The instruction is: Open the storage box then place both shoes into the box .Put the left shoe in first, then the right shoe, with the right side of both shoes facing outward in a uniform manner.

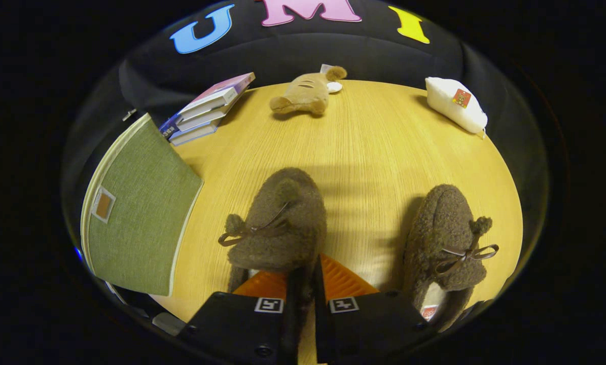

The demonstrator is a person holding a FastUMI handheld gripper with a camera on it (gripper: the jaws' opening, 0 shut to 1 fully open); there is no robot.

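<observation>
The jaws are pinched on the heel rim of the left shoe, whose toe points straight ahead.

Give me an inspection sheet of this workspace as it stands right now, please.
Surface: light wooden table, bare in the middle.
Job's things: green storage box beside the fingers, lid down; two brown fuzzy shoes with bows, one shoe just ahead of the fingers, the other shoe off to the side, both standing on the table.
Clutter: stack of books beyond the box; tan plush toy at the far edge; white pouch at the far corner.
Grippers: gripper with fingers nearly together at the heel of the nearer shoe; whether they pinch it cannot be told.
Cables: nothing seen.
Surroundings: black cloth wall behind the table.
</observation>
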